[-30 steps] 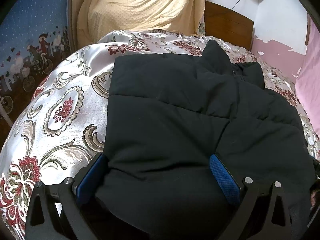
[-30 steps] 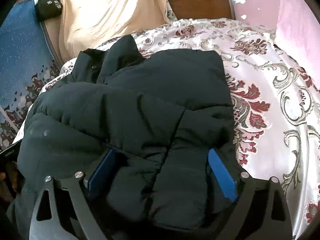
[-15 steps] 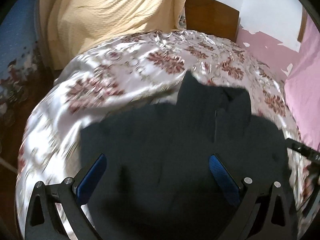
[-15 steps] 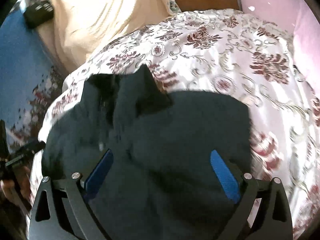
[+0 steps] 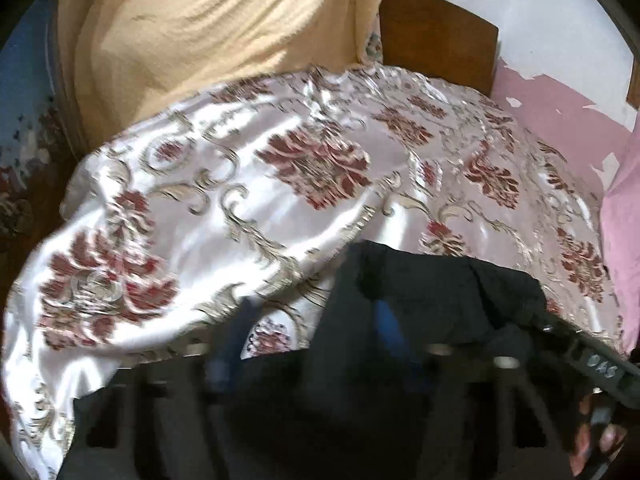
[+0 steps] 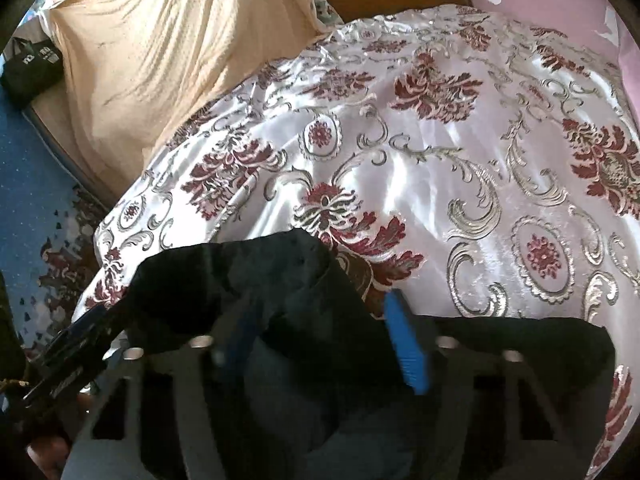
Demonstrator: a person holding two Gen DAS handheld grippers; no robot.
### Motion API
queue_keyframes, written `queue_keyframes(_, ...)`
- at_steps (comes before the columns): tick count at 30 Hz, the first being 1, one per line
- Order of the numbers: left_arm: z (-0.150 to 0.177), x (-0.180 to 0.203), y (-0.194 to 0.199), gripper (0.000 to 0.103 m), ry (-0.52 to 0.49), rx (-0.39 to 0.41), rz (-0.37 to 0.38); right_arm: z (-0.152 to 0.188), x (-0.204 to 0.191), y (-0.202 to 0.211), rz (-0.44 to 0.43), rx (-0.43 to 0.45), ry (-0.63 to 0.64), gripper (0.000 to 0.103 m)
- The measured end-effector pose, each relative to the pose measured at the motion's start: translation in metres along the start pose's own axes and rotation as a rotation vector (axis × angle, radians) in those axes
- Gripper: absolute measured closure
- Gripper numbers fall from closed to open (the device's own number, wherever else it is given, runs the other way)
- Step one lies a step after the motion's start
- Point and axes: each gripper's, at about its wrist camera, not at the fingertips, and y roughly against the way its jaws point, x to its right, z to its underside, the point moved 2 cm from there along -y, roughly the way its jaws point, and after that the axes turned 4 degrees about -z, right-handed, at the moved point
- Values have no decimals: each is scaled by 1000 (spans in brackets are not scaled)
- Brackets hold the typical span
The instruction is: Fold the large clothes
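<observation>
A black padded jacket (image 5: 420, 292) lies on the flowered satin bedspread (image 5: 224, 208); only its far collar end shows, low in both views. My left gripper (image 5: 312, 336) is blurred, jaws closing. The jacket's edge is between its blue pads (image 5: 386, 326), with a strip of bedspread beside the left one. My right gripper (image 6: 322, 346) is closing too, and jacket (image 6: 248, 280) fabric bunches between its pads (image 6: 406, 354). Each gripper shows at the other view's edge: the right gripper (image 5: 592, 360), the left gripper (image 6: 80, 340).
A yellow cloth (image 5: 208, 36) hangs over the far end beside a wooden headboard (image 5: 436, 48). A pink wall (image 5: 560, 120) runs along the right. A blue patterned floor (image 6: 32, 184) lies left of the bed, with a black bag (image 6: 32, 68). A person's hand (image 5: 592, 444) holds the right gripper.
Both grippers have travelled forward over the jacket to its collar end, so more bedspread fills the views. Their jaws have narrowed from wide open.
</observation>
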Motion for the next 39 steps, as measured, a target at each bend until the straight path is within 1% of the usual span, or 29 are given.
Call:
queue_keyframes(1,1,0,0,77,2,-6,21,-1,3,-1,-7,-7,-2,64)
queue_keyframes(2,2,1,3,92,4,-5,39,0,4,0,-18,-8,-5,69)
queue_keyframes(3,3,0,7,92,7,3,46,2,6,2,-29,-2,-7,76)
queue_keyframes(5,7,-1,22,95,9,42,55,4,8,13,-44,18,4,80)
queue_keyframes(9,17,-10,58,97,12,100,77,12,8,50,-82,69,60,85)
queue_keyframes(13,31,-24,105,97,21,151,137,27,11,98,-113,123,116,88)
queue_keyframes(17,58,-34,155,98,8,184,194,50,13,147,-139,168,179,89)
queue_keyframes(19,70,-37,172,98,-9,191,207,63,13,168,-136,179,219,90)
queue_keyframes(22,97,-40,198,98,-29,209,227,86,13,197,-126,194,287,91)
queue_keyframes(24,115,-42,209,98,-29,214,238,105,14,212,-116,199,330,91)
queue_keyframes(28,148,-47,219,98,-23,216,242,134,17,232,-89,205,387,91)
queue_keyframes(31,168,-53,217,98,-1,205,245,149,17,237,-75,209,403,92)
queue_keyframes(36,193,-55,199,98,23,174,210,167,21,227,-42,202,416,92)
queue_keyframes(39,200,-56,180,98,36,143,199,176,25,215,-19,184,414,93)
